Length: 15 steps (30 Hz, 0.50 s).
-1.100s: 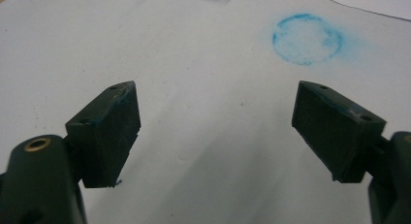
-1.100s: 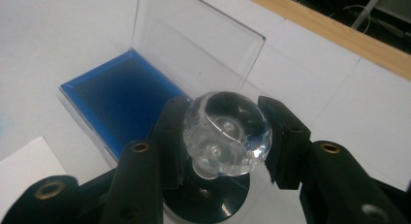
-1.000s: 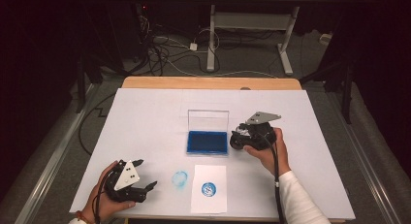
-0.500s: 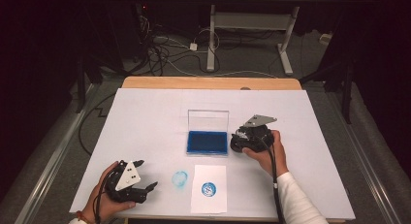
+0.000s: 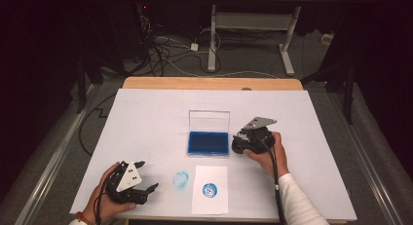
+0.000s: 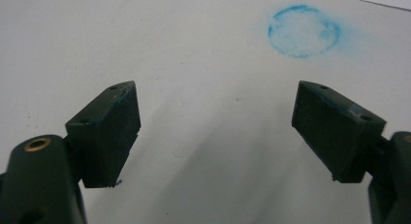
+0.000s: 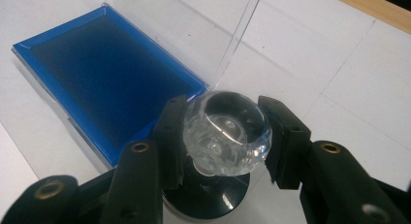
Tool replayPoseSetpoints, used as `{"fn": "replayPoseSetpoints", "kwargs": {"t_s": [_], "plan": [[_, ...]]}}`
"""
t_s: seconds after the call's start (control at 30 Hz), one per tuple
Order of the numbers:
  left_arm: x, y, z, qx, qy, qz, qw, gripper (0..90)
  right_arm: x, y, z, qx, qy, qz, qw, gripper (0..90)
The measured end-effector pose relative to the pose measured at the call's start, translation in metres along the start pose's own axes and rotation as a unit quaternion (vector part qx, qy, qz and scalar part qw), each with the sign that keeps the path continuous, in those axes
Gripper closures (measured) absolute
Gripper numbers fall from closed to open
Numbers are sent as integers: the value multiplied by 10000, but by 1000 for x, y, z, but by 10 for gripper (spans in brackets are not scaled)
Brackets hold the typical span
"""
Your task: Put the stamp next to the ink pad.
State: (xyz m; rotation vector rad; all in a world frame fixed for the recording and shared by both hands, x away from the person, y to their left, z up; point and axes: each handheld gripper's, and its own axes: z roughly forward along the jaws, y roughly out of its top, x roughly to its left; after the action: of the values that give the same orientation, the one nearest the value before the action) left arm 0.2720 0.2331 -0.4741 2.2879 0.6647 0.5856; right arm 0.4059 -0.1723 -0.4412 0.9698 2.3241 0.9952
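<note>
Presently we find the right gripper point(image 7: 220, 136) clenched on a stamp point(image 7: 225, 132): both pads press the sides of its clear, rounded knob, and the stamp's black base shows below the jaws. In the high view this gripper point(image 5: 246, 142) sits at the three o'clock edge of the ink pad point(image 5: 208, 142), just beside it, with the person's right hand point(image 5: 265, 154) wrapped around the gripper body.

We note the left gripper point(image 6: 215, 132) released, its jaws standing wide apart with nothing between them, above the white table cover. In the high view it point(image 5: 141, 178) lies at about seven o'clock on the table point(image 5: 146, 118), held in the left hand point(image 5: 104, 200).

The ink pad is a blue tray in a clear case, its lid point(image 5: 209, 121) standing open on the twelve o'clock side. At six o'clock from it lies a sheet of paper point(image 5: 210, 203) bearing a round blue stamp mark point(image 5: 210, 189). A fainter blue ring point(image 5: 180, 179) marks the table cover at nine o'clock from the paper, between it and the left gripper.
</note>
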Motion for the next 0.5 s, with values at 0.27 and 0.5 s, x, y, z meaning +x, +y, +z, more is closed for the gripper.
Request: {"fn": "replayPoseSetpoints", "kwargs": {"t_s": [0.27,0.5], "plan": [[0,0,0,14,4,8,10000,171,1,0,0,22,15,14,10000,565],[0,1,0,10,0,11,10000,171,3,1,-1,-6,70,9,10000,528]]}}
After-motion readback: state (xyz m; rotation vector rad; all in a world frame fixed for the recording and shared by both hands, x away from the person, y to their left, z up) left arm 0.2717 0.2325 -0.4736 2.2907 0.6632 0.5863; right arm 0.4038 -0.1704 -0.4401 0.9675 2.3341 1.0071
